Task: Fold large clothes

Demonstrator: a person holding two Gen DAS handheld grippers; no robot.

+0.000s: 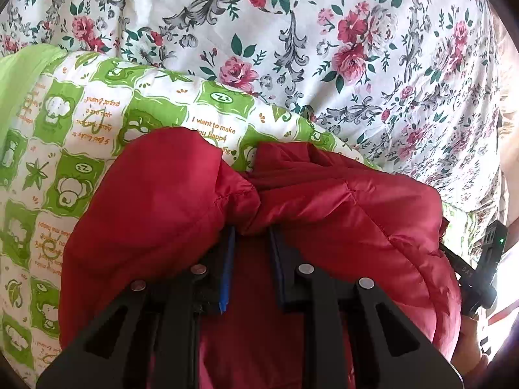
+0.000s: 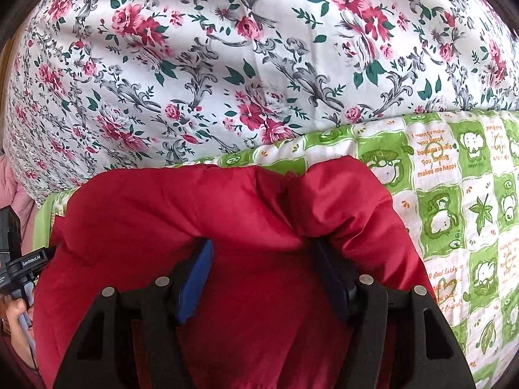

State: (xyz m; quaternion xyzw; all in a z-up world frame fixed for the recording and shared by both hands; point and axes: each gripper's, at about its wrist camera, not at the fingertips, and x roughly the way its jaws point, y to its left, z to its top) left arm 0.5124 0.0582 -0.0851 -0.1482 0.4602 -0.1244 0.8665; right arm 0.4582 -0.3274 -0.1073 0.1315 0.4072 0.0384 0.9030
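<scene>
A red padded jacket fills the lower part of both views. My left gripper is shut on a bunched fold of the jacket, its fingertips buried in the fabric. My right gripper grips another thick fold of the same jacket, jaws fairly wide with padding packed between them. The jacket hangs over a green-and-white cartoon quilt. The right gripper's body shows at the right edge of the left wrist view; the left one shows at the left edge of the right wrist view.
A white bedspread with red roses lies beyond the quilt, also seen in the right wrist view. The green quilt extends right. A pink cloth shows at the left edge.
</scene>
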